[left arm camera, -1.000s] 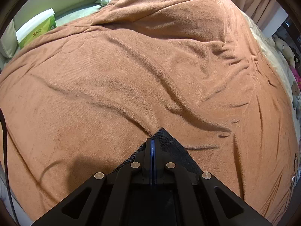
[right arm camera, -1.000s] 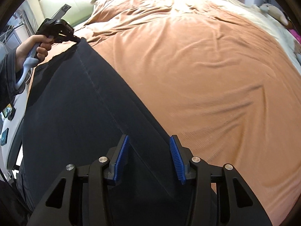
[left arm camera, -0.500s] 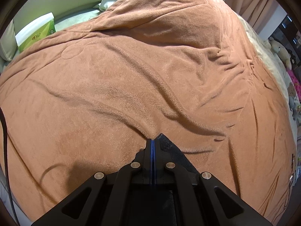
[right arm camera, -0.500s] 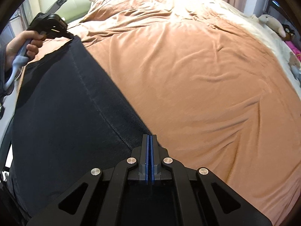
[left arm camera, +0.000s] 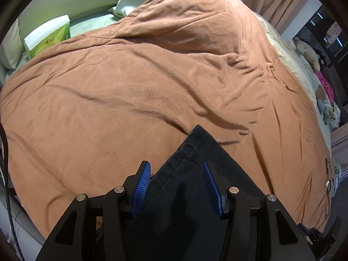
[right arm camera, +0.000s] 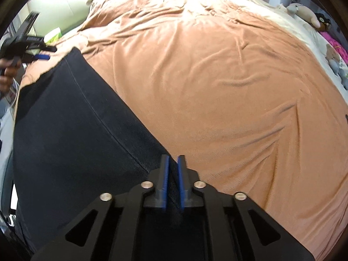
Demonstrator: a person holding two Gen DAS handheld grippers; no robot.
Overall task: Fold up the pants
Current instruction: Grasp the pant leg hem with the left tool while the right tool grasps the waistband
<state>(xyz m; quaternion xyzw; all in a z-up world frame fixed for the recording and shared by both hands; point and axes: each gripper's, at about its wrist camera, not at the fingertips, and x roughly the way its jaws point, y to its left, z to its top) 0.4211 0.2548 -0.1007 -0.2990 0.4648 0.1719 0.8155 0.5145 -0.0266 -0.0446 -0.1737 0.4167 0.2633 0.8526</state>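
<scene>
Dark pants (right arm camera: 71, 130) lie flat along the left side of a brown blanket (right arm camera: 217, 87) on a bed. In the left wrist view their corner (left arm camera: 195, 145) rests on the blanket just beyond my left gripper (left arm camera: 175, 164). Its jaws are opening, and the blue pads (left arm camera: 142, 184) stand wide apart, clear of the cloth. The right wrist view shows that left gripper (right arm camera: 51, 53), in a hand, just left of the far corner. The right gripper (right arm camera: 173, 156) sits over the near edge of the pants. Its jaws are opening, with a narrow gap and cloth between the pads.
A green and white box (left arm camera: 47, 34) and pillows (left arm camera: 130, 6) lie at the head of the bed. Plush toys (left arm camera: 306, 50) line the far right side, with a curtain (left arm camera: 278, 2) behind them. A cable (left arm camera: 6, 174) hangs at the left edge.
The left gripper opened, let go of the pants corner and drew back from it. The right gripper shut on the near edge, then parted slightly.
</scene>
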